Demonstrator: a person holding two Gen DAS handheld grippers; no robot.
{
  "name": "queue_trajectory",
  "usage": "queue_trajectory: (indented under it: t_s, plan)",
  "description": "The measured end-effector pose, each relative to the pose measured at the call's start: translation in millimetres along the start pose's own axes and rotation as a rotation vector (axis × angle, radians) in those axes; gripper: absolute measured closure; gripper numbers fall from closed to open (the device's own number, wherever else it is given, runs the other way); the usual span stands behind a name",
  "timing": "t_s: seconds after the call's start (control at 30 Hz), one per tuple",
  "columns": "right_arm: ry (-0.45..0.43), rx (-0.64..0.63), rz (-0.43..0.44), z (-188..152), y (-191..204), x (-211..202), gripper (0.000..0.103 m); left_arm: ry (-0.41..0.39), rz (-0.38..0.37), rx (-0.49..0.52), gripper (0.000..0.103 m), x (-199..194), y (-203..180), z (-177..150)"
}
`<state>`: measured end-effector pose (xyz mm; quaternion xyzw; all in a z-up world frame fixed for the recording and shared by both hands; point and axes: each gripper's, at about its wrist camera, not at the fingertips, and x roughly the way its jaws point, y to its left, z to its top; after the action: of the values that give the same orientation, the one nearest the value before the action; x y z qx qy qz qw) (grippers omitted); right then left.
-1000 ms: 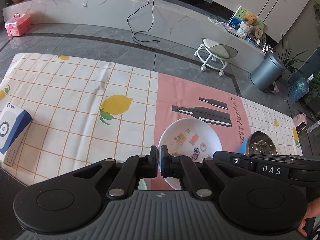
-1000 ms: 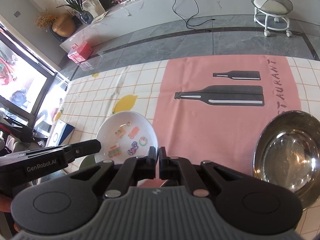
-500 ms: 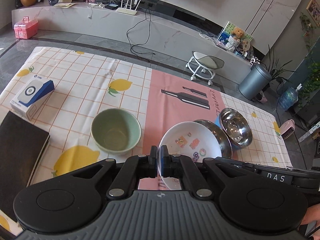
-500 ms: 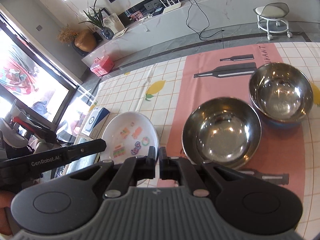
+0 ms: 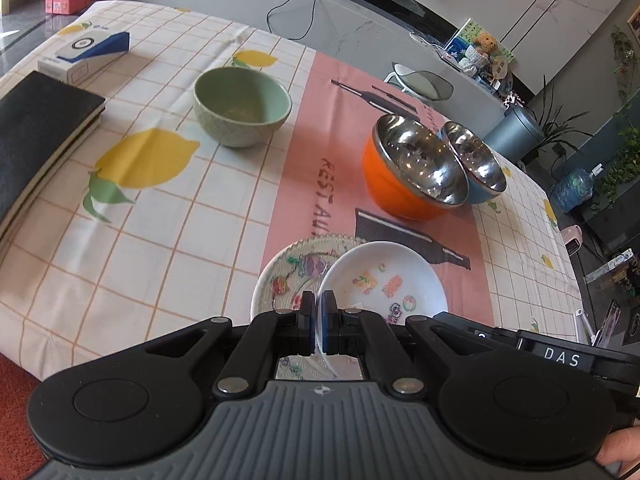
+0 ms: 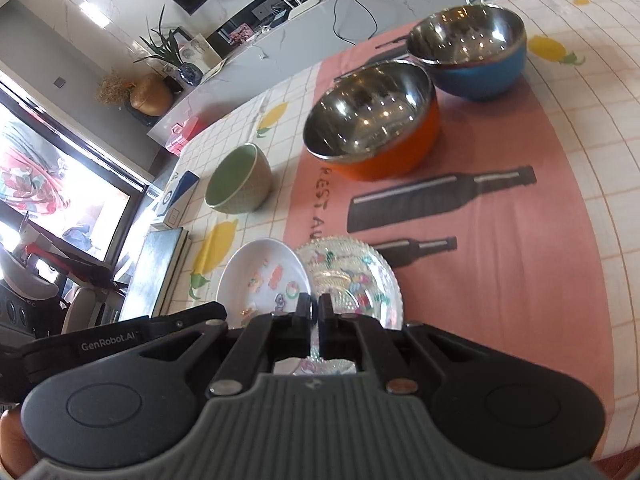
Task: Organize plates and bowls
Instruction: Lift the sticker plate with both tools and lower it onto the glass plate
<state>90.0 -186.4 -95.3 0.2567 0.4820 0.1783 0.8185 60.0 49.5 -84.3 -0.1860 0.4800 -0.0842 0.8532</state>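
Observation:
A white plate [image 5: 384,280] with small cartoon pictures hangs between both grippers, just above the table. My left gripper [image 5: 319,312] is shut on its left rim. My right gripper [image 6: 315,314] is shut on the opposite rim of the white plate [image 6: 264,276]. Under it, partly covered, a patterned glass plate [image 5: 290,276] lies near the table's front edge, also seen as the glass plate [image 6: 352,276] in the right wrist view. Farther back stand a green bowl [image 5: 242,106], an orange steel-lined bowl [image 5: 412,168] and a blue steel-lined bowl [image 5: 476,164], the last two touching.
A black notebook [image 5: 36,128] and a blue-and-white box [image 5: 88,50] lie at the table's left side. The checked tablecloth [image 5: 160,240] hangs over the near edge. Beyond the table are a white stool [image 5: 420,84] and a grey bin [image 5: 516,132].
Both grippers have carried the white plate back toward the table's near edge and lower. The bowls and the glass plate have come into view, and the white plate now hangs over the glass plate.

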Motion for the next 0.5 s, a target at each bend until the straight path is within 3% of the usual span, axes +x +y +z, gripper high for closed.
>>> queue_trajectory:
  t_s: [0.2, 0.5]
  plan:
    - [0.016, 0.026, -0.038, -15.9, -10.8, 12.1, 0.103, 0.006, 0.002, -0.013, 0.101, 7.2, 2.6, -10.0]
    - [-0.003, -0.045, -0.100, -17.9, -4.9, 17.6, 0.103, 0.028, 0.010, -0.022, 0.101, 18.7, 7.2, -17.7]
